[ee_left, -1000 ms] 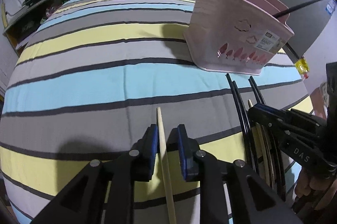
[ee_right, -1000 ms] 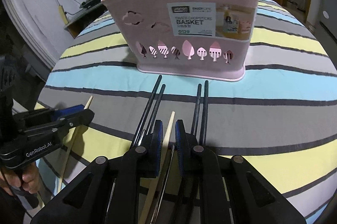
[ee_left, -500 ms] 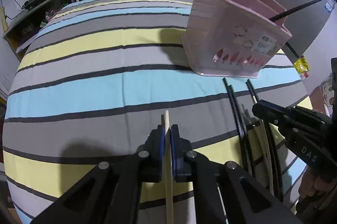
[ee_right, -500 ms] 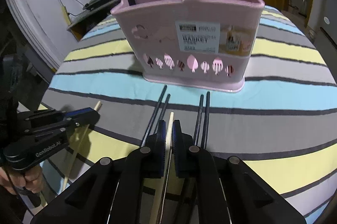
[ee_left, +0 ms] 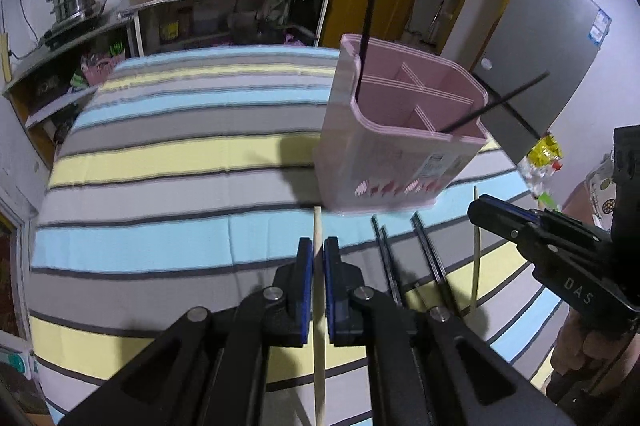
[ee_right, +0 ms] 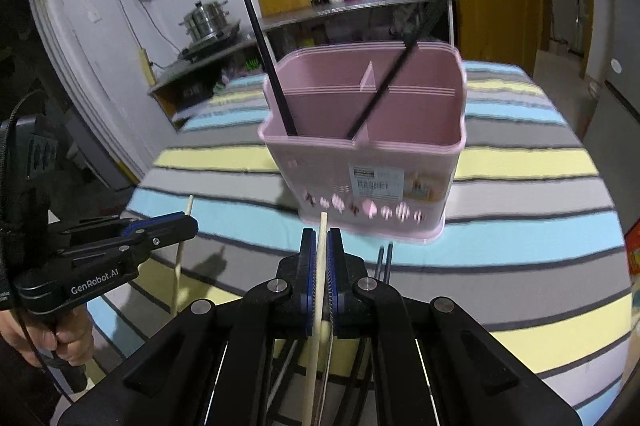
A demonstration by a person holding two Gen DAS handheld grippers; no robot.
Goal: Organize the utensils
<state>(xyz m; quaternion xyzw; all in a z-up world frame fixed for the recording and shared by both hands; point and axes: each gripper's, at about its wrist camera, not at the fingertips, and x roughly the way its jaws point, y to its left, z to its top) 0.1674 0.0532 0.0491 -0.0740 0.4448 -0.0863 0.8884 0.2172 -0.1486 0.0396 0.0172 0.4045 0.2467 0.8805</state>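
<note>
I had the left gripper [ee_left: 318, 254] and right gripper [ee_right: 321, 246] each clenched mid-shaft on a light, stiff, likely slippery wooden chopstick [ee_left: 317, 226] [ee_right: 322, 226], lifted above the striped tabletop [ee_left: 160, 154] before the pink basket [ee_right: 368, 146].

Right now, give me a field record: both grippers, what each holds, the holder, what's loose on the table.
left gripper: shut on pale wooden chopstick
right gripper: shut on second pale wooden chopstick
pink plastic divided chopstick basket: upright on striped tablecloth
inside basket: two black chopsticks, leaning
loose on cloth: black chopsticks in front of basket
</note>
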